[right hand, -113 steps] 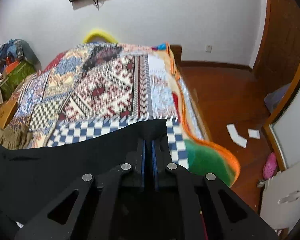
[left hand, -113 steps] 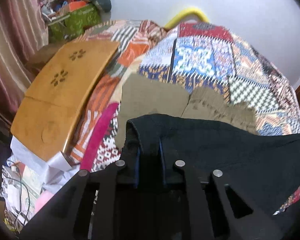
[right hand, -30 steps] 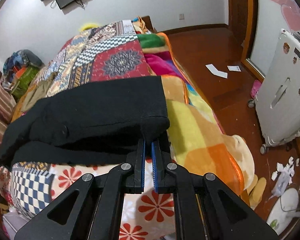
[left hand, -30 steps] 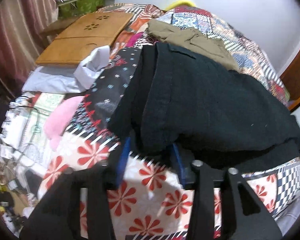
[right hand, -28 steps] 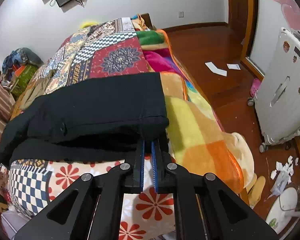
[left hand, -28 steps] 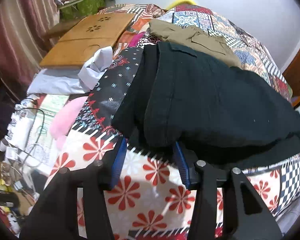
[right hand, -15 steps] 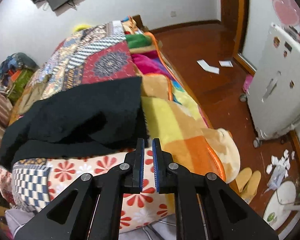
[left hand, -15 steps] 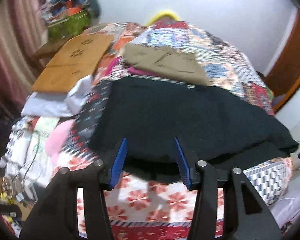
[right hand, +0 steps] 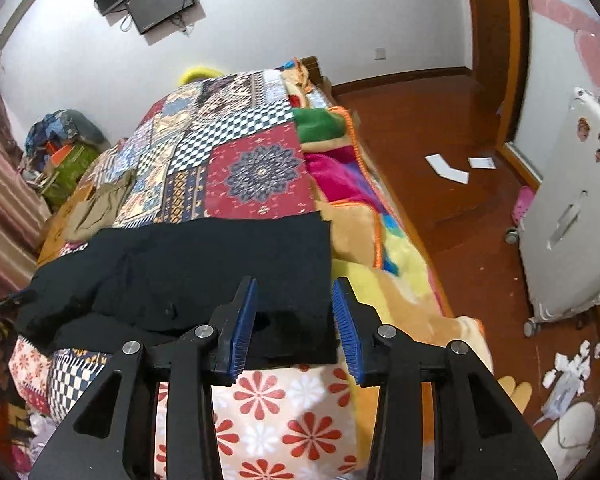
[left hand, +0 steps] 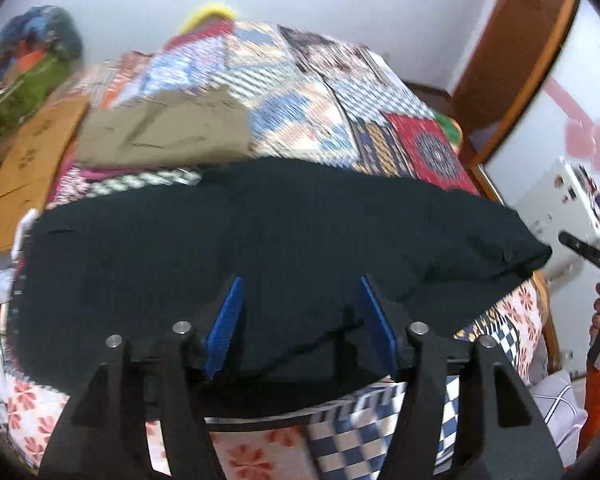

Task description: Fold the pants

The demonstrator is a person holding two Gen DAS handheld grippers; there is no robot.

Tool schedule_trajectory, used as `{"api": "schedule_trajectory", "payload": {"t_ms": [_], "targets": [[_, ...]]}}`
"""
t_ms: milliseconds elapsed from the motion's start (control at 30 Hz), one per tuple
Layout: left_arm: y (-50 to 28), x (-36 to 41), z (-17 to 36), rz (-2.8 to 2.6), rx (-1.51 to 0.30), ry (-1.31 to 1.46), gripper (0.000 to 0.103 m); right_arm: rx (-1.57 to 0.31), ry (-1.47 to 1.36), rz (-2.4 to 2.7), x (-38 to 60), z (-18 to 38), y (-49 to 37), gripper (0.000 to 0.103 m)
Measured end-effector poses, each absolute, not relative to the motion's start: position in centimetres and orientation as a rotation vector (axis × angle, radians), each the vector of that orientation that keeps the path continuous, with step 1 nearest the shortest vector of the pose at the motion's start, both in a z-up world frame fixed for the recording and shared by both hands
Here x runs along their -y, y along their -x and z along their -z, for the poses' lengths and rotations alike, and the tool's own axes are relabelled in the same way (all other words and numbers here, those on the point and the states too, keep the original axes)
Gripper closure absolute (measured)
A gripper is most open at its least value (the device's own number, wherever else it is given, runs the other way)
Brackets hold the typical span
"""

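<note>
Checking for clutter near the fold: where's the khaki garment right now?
The khaki garment lies upper left in the left wrist view, on the quilt just beyond the black pants, beside the wooden board.

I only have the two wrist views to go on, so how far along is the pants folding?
Done: the black pants lie on the patchwork quilt doubled over, one layer resting on another. In hand: nothing; the left gripper and right gripper are both open and hold no cloth. Left: probably another fold to make the bundle compact, like the folded khaki pants behind.
</note>
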State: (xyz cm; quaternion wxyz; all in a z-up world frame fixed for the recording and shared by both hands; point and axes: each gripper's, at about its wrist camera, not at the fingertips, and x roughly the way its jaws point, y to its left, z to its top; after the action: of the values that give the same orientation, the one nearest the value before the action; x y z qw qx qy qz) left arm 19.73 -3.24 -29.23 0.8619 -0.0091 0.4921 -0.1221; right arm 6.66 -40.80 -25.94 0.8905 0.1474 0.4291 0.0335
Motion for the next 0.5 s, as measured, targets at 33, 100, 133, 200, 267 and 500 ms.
{"api": "schedule_trajectory", "payload": {"t_ms": [33, 100, 133, 200, 267, 500], "targets": [[-19.7, 3.9, 29.7, 0.259, -1.043, 0.003, 0.036, -0.899, -0.303, -0.079, 40.5, 26.1, -6.6, 0.066], [-19.6, 5.3, 30.8, 0.252, -1.065, -0.044, 0.033, -0.918, -0.294, -0.097, 40.0, 26.8, -6.6, 0.061], [-19.5, 5.9, 31.3, 0.251, -1.071, -0.064, 0.033, -0.929, -0.291, -0.103, 39.7, 27.3, -6.5, 0.059], [-19.4, 6.6, 32.0, 0.259, -1.085, -0.090, 0.031, -0.943, -0.290, -0.101, 39.5, 27.9, -6.4, 0.052], [-19.2, 7.3, 32.7, 0.265, -1.089, -0.124, 0.029, -0.960, -0.292, -0.098, 39.6, 28.5, -6.5, 0.049], [-19.8, 8.2, 34.0, 0.209, -1.041, -0.174, 0.019, -1.012, -0.285, -0.089, 39.8, 30.2, -6.8, 0.044]]}}
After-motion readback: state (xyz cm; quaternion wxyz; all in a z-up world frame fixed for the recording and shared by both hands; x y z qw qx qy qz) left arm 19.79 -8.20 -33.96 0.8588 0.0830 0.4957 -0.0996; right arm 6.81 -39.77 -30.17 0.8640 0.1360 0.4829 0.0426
